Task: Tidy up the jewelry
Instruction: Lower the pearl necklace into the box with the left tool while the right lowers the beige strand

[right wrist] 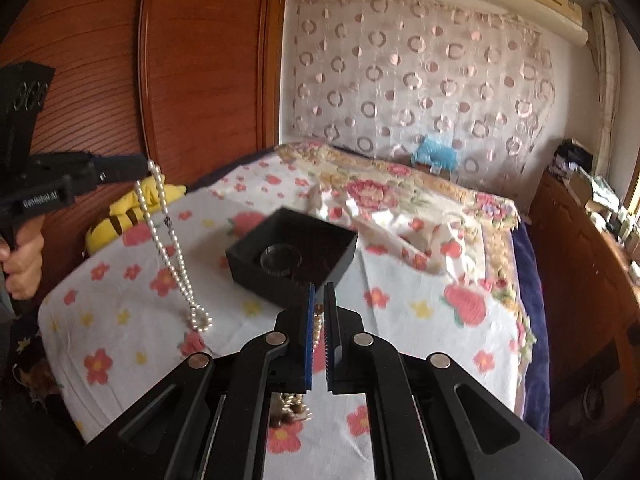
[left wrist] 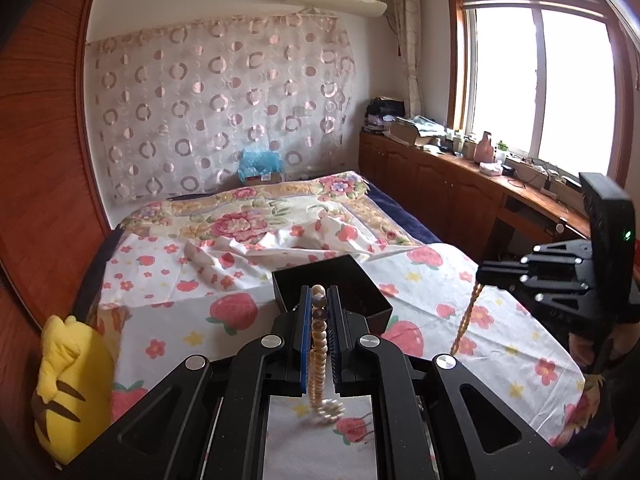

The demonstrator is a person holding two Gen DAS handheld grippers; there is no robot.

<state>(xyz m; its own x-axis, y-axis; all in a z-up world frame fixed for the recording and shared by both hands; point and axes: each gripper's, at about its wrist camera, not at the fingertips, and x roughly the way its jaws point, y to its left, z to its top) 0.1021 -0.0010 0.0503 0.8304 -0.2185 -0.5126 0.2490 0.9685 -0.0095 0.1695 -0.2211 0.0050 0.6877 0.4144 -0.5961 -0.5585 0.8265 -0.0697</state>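
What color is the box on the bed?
The box is black, inside and out. The right wrist view shows it best.

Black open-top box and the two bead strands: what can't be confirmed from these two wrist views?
- Black open-top box: in the left wrist view the left gripper and its white pearl necklace block the interior.
- Round dark ring in the box: right wrist view only; blurred, unidentifiable.
- Golden-brown bead strand: in the right wrist view the right gripper hides most of it; lower end blurred.
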